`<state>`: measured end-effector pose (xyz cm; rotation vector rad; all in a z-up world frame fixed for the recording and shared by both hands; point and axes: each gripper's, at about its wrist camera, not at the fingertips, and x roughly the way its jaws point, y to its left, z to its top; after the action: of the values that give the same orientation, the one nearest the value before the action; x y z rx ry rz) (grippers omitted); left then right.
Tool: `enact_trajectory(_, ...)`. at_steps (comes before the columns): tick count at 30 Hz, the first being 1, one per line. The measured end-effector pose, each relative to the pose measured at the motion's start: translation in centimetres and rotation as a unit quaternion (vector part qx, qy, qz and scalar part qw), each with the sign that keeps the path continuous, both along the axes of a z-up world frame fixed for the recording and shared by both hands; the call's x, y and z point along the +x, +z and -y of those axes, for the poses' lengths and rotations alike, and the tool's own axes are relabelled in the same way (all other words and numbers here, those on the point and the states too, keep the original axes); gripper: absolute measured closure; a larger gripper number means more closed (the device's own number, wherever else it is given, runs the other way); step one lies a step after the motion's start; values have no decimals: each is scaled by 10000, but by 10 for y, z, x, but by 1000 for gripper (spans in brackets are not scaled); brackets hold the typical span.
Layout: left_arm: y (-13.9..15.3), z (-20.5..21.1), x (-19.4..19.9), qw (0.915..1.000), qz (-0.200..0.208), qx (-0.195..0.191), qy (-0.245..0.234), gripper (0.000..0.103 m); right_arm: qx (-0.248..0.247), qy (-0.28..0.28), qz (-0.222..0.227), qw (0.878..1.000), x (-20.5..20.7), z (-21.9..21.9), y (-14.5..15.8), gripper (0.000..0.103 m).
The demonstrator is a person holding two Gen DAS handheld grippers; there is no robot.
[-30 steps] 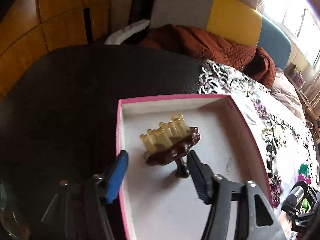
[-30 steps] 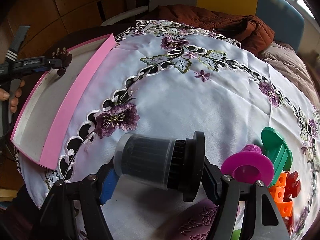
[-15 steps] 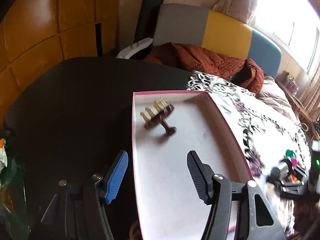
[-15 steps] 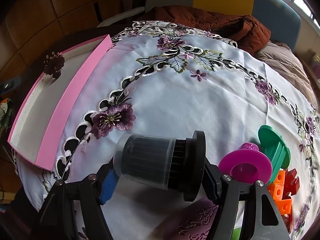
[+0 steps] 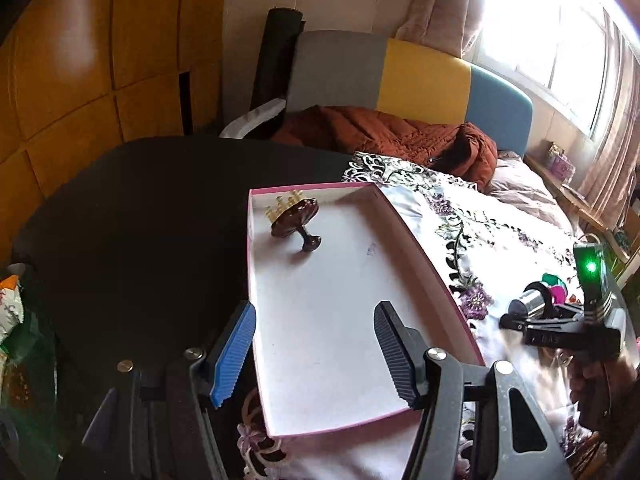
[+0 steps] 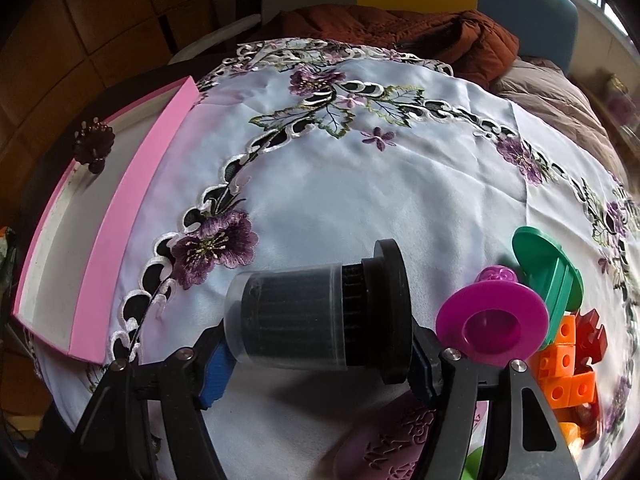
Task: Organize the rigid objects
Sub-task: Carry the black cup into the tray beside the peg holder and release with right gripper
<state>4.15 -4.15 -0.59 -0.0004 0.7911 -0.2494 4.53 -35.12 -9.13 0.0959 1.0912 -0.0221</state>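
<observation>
Pulled back and up from the brown mushroom-shaped piece [image 5: 295, 222], left claw [image 5: 314, 354] now hanging over the near end of the pink box [image 5: 424, 264], fingers spread wide with nothing between them. One such piece only, lying tilted in the far left corner of the box, well ahead of this claw; rest of the white floor bare, low pink walls on all four sides, near wall just under the fingers. Off to that claw's right, over the embroidered cloth [image 6: 360, 184] on the table [image 5: 140, 208], right claw [image 6: 316, 364] clamped endwise on one black cylinder filter [image 6: 312, 320], clear cap to the left, black flange to the right, unmoved from a second ago. Just right of it: one magenta spool [image 6: 492, 322], one green spool [image 6: 548, 272], a cluster of orange and red blocks [image 6: 568, 364], count unclear. Left of and ahead of the right claw, open cloth up to the pink wall.
</observation>
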Motion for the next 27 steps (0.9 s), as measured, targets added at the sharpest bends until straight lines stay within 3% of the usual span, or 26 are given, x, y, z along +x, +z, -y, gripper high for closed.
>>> enact_trajectory(12, -11, -13, -4, 9996, -174, -192, 130, 41, -196, -210, 318, 9991, -10, -6, -2, 31)
enact_trajectory(20, -23, -23, -3, 9985, -409, -330, 179, 41, -381, -392, 305, 9980, -11, -14, 2, 35)
enact_trajectory(27, -25, -32, -5, 9983, -371, -339, 290, 41, -328, -486, 377, 9976, -9, -16, 13, 35)
